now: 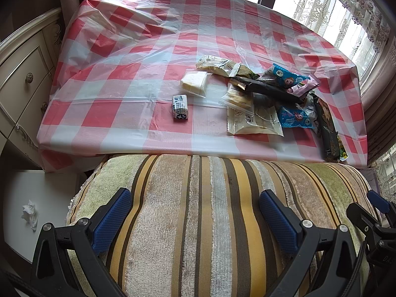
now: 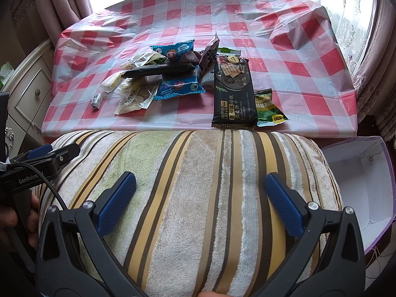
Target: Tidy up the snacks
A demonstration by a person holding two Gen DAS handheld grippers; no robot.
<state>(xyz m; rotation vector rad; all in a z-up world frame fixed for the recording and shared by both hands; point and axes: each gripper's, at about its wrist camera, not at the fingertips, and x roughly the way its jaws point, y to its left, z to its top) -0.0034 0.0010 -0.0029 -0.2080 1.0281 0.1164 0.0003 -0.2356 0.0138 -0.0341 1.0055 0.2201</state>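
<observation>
While both grippers hang over a striped plush cushion (image 1: 198, 222) in yellow, brown and green, the left gripper (image 1: 195, 220) has its blue-padded jaws spread wide and holding nothing, and the right gripper (image 2: 200, 203) likewise has its jaws spread and empty. Beyond the cushion, a table covered in a red-and-white checked plastic cloth (image 1: 123, 49) carries the snacks. A loose pile of wrapped snack packets (image 1: 267, 94) lies toward the table's right side in the left wrist view, with a long black packet (image 1: 267, 89) resting across the top. A small silver-and-black wrapped sweet (image 1: 180, 107) sits apart to the left of the pile, near a pale yellow packet (image 1: 194, 83). A tall black cracker packet (image 2: 232, 91) lies at the near table edge, touching a green-and-yellow packet (image 2: 268, 109). An open white-lined purple box (image 2: 358, 180) stands to the right of the cushion.
</observation>
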